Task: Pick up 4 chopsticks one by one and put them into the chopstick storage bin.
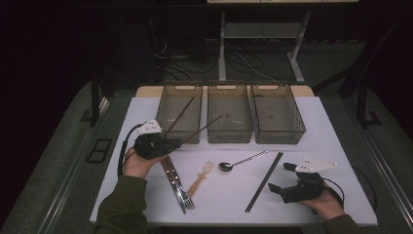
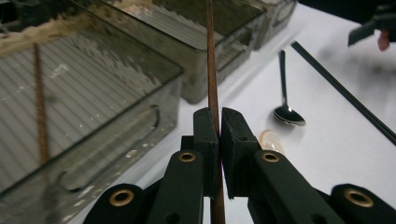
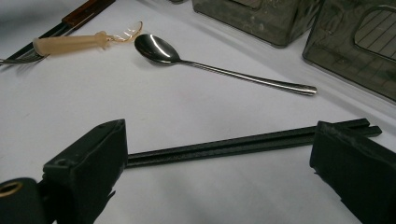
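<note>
At left of table [image 1: 146,105], your left hand-held gripper [image 1: 171,145] clamped on brown chopstick [image 1: 202,128]; its long axis points up-right, tip over middle bin [image 1: 230,139]; second brown chopstick [image 1: 181,113] already leaning in left bin [image 1: 163,105], just ahead; right hand-held gripper [image 1: 281,178] spread wide beside black chopsticks [image 1: 264,181].

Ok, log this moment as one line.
left gripper: shut on brown chopstick | right gripper: open by black chopsticks | left bin: one chopstick inside
</note>
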`<control>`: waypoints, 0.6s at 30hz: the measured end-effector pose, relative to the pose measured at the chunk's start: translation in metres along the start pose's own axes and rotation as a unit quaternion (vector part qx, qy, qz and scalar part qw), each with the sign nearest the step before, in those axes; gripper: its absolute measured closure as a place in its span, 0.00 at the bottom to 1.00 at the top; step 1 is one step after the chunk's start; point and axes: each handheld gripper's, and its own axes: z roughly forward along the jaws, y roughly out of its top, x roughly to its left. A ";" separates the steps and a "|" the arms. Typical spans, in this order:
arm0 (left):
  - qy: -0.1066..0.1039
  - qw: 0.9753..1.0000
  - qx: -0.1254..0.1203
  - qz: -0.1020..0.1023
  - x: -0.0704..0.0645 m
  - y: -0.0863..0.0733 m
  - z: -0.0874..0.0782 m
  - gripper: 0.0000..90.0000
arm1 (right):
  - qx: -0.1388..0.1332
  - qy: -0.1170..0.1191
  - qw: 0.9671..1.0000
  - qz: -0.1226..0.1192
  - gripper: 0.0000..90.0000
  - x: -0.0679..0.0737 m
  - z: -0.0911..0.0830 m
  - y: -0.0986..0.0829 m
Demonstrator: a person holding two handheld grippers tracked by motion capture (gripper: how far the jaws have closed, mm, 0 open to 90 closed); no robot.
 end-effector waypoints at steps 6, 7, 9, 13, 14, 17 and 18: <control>0.023 0.999 -0.011 -0.022 0.011 0.001 -0.005 0.94 | 0.002 -0.001 1.000 0.000 0.05 0.000 0.000 0.000; 0.026 0.999 -0.011 -0.025 0.013 0.001 -0.005 0.94 | 0.001 0.000 1.000 0.001 0.05 0.000 0.001 0.000; 0.036 0.999 -0.011 -0.026 0.016 0.002 -0.006 0.94 | -0.001 -0.001 1.000 0.000 0.05 0.000 0.001 0.000; 0.051 0.998 -0.016 -0.038 0.024 0.005 -0.007 0.94 | -0.002 0.000 1.000 0.001 0.05 0.000 0.001 0.000; 0.055 0.998 -0.017 -0.038 0.027 0.006 -0.007 0.94 | -0.002 0.000 1.000 0.001 0.05 0.000 0.001 0.000; 0.061 0.997 -0.024 -0.050 0.035 0.007 -0.008 0.94 | -0.002 0.000 1.000 0.001 0.05 0.000 0.000 0.000; 0.064 0.996 -0.025 -0.053 0.037 0.007 -0.007 0.94 | -0.002 0.000 1.000 0.002 0.05 0.000 0.000 0.000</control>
